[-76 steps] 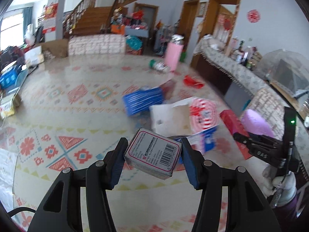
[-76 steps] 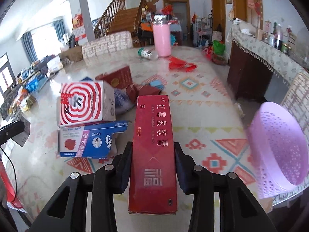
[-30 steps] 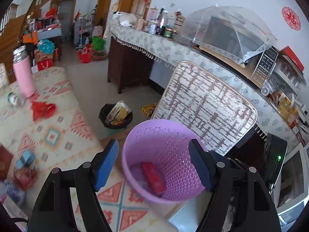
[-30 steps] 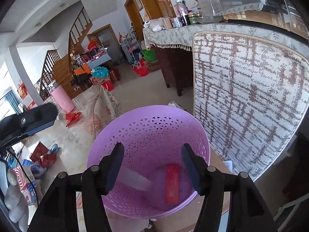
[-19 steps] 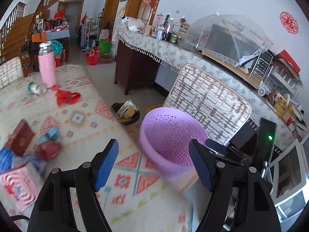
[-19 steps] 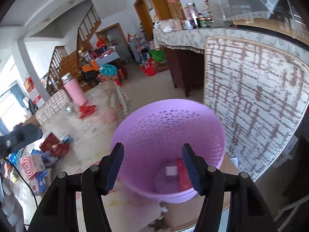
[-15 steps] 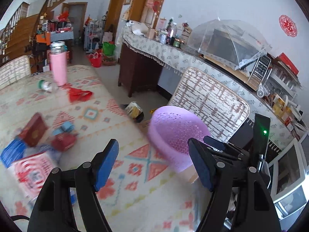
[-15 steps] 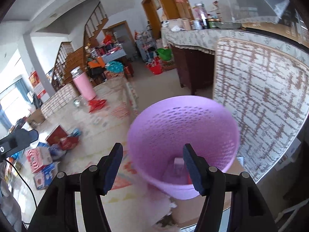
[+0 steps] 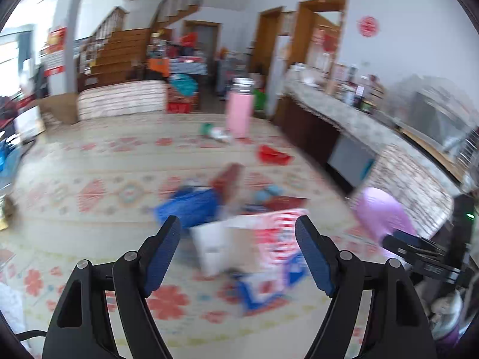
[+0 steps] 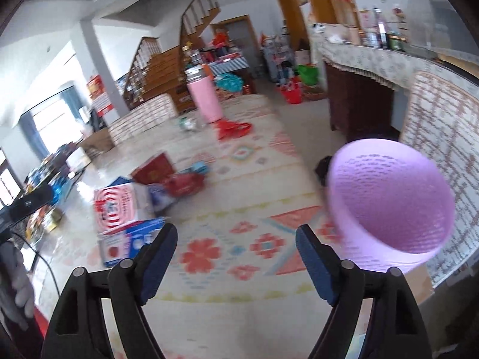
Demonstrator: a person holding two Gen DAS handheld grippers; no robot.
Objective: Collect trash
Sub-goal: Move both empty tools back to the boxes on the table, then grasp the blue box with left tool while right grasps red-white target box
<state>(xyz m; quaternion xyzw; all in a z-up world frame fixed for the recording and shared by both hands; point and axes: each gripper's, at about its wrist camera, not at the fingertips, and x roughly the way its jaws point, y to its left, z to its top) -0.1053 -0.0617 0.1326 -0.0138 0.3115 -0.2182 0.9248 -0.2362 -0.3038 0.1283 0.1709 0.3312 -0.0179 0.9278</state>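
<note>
Left gripper empty, jaws easing wider, nothing between the pads; small labelled box carried moments ago gone from them. Aimed back from the lilac basket toward the litter heap on the patterned surface. Ahead of it: blue packet, then the red-and-white spiral box on its side, open flap toward the camera, long axis roughly across the view, resting on a flat blue-and-white carton. Much blurred, so finer detail not to be told.

Right gripper also empty, jaws opening wide, long red carton held earlier no longer there. Spiral box well off to its left, printed face toward the lens; dark red box and crumpled red wrapper just beyond. Further back, pink flask upright, small bottle lying beside it, red scrap close by. Lilac basket at right past the surface edge, mouth tilted toward the camera; contents not visible here.

Judged: one drop-off finished, both grippers free, next pick likely the spiral box, most of the heap yet uncollected.
</note>
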